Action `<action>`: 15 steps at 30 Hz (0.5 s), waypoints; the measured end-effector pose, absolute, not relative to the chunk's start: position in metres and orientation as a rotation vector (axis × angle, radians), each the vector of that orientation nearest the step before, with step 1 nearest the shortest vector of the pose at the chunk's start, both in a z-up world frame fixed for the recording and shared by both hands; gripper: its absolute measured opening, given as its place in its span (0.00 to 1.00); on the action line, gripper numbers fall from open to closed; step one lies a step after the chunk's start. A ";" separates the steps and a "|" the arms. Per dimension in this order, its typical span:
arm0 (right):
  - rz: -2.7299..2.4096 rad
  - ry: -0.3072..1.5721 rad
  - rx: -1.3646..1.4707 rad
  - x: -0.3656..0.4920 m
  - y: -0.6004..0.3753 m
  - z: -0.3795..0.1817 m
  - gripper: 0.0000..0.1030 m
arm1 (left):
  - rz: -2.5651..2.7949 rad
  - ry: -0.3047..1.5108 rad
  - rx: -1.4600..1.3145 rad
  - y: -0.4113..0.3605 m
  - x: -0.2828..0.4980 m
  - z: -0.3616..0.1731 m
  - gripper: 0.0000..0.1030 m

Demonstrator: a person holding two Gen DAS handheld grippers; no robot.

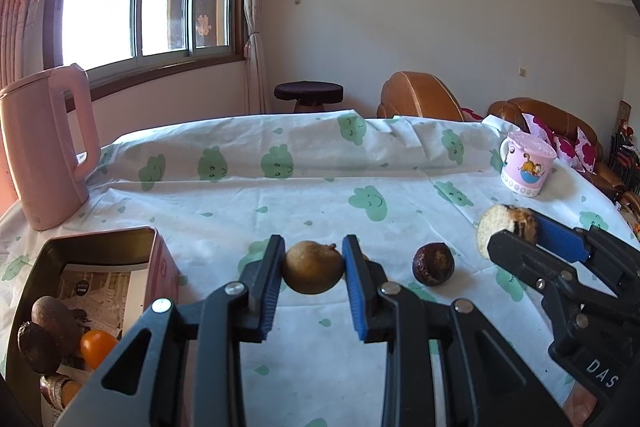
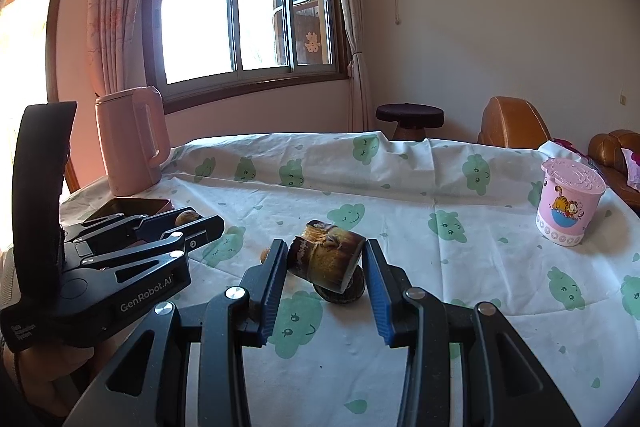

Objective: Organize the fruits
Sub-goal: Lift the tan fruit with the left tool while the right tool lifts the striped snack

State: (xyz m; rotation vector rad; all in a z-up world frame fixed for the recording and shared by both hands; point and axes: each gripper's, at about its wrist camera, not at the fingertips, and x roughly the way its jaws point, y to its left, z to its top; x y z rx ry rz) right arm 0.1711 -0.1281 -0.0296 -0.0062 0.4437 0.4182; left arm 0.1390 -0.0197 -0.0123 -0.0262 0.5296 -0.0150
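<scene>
A small round tan fruit point(image 1: 313, 267) is clamped between the blue pads of the left gripper point(image 1: 313, 269) and carried just above the cloud-print tablecloth point(image 1: 280, 203). To its left a pink tin box point(image 1: 160, 263) is seen, holding dark fruits and an orange one point(image 1: 97, 347). A brown cut fruit piece point(image 2: 326, 255) is gripped by the right gripper point(image 2: 326, 265), raised over a dark round fruit point(image 1: 433, 263) lying on the cloth between the two grippers. A pink kettle point(image 1: 48, 151) and a cartoon cup point(image 2: 570, 205) are noted at the far edges.
</scene>
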 end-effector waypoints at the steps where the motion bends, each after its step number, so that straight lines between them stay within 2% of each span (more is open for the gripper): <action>1: 0.418 0.439 -0.006 0.170 -0.128 -0.029 0.40 | -0.014 0.526 -0.026 -0.020 0.138 -0.012 0.30; 15: 0.415 0.382 -0.008 0.161 -0.130 -0.025 0.40 | 0.000 0.478 -0.009 -0.022 0.129 -0.007 0.30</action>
